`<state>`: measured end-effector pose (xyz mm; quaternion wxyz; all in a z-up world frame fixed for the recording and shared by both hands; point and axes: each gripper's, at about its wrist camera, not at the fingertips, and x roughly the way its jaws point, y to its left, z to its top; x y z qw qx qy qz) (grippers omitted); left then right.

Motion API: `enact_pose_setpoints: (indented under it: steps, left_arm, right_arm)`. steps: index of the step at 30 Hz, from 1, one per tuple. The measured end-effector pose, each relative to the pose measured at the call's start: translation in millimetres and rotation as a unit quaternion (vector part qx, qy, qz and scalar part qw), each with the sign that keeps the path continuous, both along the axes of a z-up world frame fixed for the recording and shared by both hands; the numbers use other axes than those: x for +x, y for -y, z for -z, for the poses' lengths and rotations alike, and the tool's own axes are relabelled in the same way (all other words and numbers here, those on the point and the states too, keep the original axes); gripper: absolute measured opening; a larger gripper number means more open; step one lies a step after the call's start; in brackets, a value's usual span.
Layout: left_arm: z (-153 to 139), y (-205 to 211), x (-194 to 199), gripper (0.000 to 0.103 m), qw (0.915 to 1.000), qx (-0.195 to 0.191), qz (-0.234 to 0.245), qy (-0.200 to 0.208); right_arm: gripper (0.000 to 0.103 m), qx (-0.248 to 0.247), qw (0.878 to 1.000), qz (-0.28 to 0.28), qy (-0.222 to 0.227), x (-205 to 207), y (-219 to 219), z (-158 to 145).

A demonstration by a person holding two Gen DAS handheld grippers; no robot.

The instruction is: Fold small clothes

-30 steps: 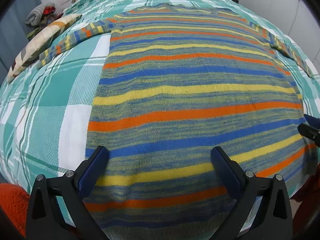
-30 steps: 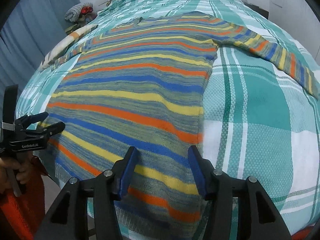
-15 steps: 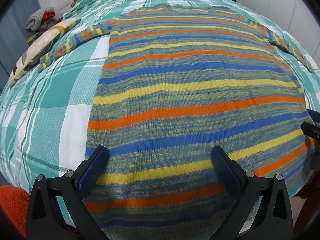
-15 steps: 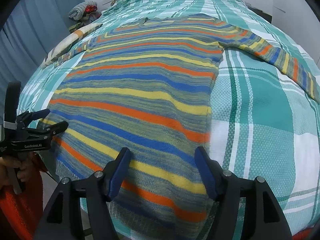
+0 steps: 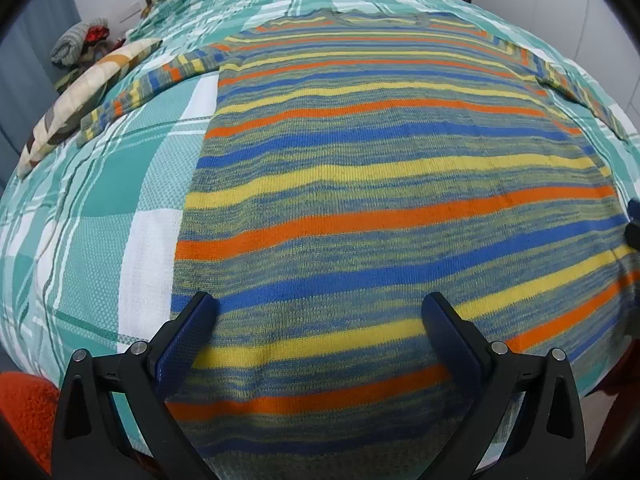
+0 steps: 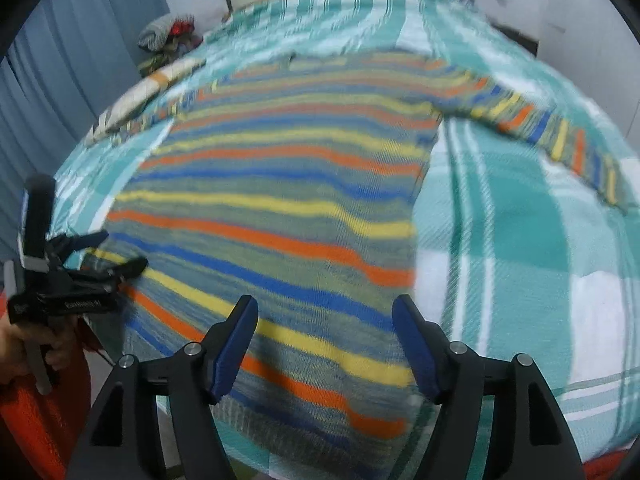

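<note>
A striped knit sweater point(image 5: 380, 208) in blue, yellow, orange and grey-green lies flat on the bed, neck at the far end and both sleeves spread out. In the left wrist view my left gripper point(image 5: 320, 312) hovers open and wide over the sweater's lower left part, with only fabric below the fingers. The right wrist view is blurred; there the right gripper point(image 6: 326, 312) stands open over the sweater point(image 6: 280, 208) near its lower right edge, holding nothing. The left gripper point(image 6: 116, 252) shows at that view's left edge, held by a hand.
A teal and white plaid bedcover point(image 5: 100, 208) lies under the sweater. A patterned pillow point(image 5: 88, 96) and a pile of clothes point(image 5: 80, 40) sit at the far left. Blue curtains point(image 6: 80, 60) hang on the left and a white wall stands on the right. Orange fabric point(image 5: 24, 408) is at the near edge.
The right gripper's jaws have opened wider and its view has shifted a little toward the sweater's right edge. The left gripper has stayed still and open.
</note>
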<state>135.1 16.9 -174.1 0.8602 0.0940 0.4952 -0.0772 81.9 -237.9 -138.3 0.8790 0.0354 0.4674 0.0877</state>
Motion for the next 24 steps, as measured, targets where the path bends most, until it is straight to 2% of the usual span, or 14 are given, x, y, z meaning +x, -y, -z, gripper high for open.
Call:
enact_pose_setpoints:
  steps: [4,10,14,16,19,21,24]
  left_arm:
    - [0.4,0.2,0.9,0.103,1.0000,-0.001,-0.001,-0.001]
    - [-0.3,0.2,0.2,0.103,1.0000,-0.005,-0.001,0.000]
    - [-10.8,-7.1,0.0,0.102,0.9992,-0.037,-0.002,-0.015]
    - [-21.3,-14.8,-2.3,0.102,0.9982,-0.060,-0.006,-0.002]
    - [-38.1,-27.9,-5.0,0.102,0.9958,-0.082,-0.026,0.032]
    - [-45.2,-36.1,-5.2,0.102,0.9945,-0.085,-0.041,0.047]
    - [-49.5,-49.3,-3.9,0.102,0.9926,-0.086,-0.065,0.056]
  right_arm:
    - [0.070,-0.010,1.000,0.002,0.024,-1.4,-0.5,-8.2]
    - [0.070,-0.002,0.999,0.022,-0.038,6.1,9.2,15.3]
    - [0.069,0.016,0.999,0.034,-0.027,3.8,18.0,6.3]
    - [0.069,0.039,0.998,0.044,-0.008,3.4,30.5,-6.6]
    - [0.070,0.079,0.993,0.084,0.028,10.5,74.2,-30.2]
    - [0.069,0.095,0.987,0.121,0.038,18.9,113.5,-38.9]
    - [0.069,0.119,0.969,0.209,0.056,31.9,196.8,-46.9]
